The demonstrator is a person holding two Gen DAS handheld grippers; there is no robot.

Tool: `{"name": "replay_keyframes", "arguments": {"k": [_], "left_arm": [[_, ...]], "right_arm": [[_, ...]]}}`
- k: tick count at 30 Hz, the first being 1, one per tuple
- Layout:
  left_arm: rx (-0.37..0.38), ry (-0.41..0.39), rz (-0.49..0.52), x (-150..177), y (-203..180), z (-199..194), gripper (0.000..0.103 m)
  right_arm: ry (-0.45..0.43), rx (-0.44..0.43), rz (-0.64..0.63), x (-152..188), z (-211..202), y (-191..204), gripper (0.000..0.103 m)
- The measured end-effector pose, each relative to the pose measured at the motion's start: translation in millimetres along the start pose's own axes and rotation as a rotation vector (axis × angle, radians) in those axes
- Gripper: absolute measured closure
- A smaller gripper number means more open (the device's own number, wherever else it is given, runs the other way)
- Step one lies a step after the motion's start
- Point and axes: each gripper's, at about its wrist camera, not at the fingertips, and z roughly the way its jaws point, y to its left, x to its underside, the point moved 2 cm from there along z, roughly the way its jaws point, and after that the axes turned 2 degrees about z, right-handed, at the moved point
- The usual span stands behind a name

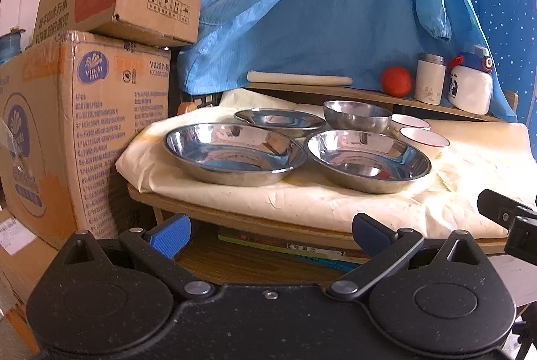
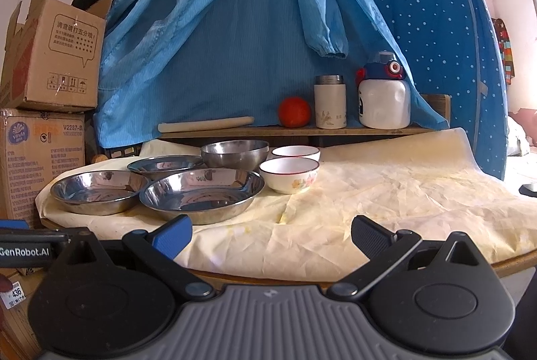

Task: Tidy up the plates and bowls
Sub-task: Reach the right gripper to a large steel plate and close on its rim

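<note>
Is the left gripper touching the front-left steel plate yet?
Apart. The left wrist view shows the open left gripper short of the table edge, with bare cloth before the front-left steel plate.

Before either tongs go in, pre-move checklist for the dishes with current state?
1. Left tongs open and empty: ok.
2. Right tongs open and empty: ok.
3. Both short of the table, touching no dish: ok.
4. Three steel plates lying flat, unstacked, rims close or touching: ok to grasp, nearest one first.
5. Steel bowl and two white bowls upright behind the plates: ok.
6. Anything inside the dishes: plates look empty; the far white bowl's inside, cannot tell.
</note>
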Motion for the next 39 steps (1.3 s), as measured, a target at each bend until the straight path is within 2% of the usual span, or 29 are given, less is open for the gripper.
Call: {"name": "replay_keyframes", "arguments": {"k": [4, 15, 24, 30, 35, 39], "left_arm": [[-0.032, -0.024, 0.0, -11.3, 8.0, 0.5, 0.001], [-0.122, -0.009, -0.08, -45.0, 54.2, 35.7, 0.001], [-0.133, -0.001, -0.045, -66.4, 57.1, 65.0, 0.001], [-0.151, 0.025, -0.061, -72.0, 62.8, 83.6, 0.001], [-0.157, 0.065, -0.076, -68.6, 69.3, 98.3, 0.001], [-0.126, 0.078, -0.083, -62.4, 70.7, 102.9, 0.001]], "right_arm": [[-0.013, -0.028, -0.025, -8.6, 5.4, 1.2, 0.0], [0.008, -0.166, -0.128, -40.8, 48.1, 14.2, 0.0], [0.052, -0.229, -0.148, -57.0, 93.6, 19.2, 0.0], [0.089, -0.278, -0.187, -60.7, 121.8, 28.9, 0.0], [0.153, -0.405, -0.235, -69.7, 147.1, 47.1, 0.0], [0.238, -0.537, -0.196, -82.9, 169.2, 60.0, 0.0]]}}
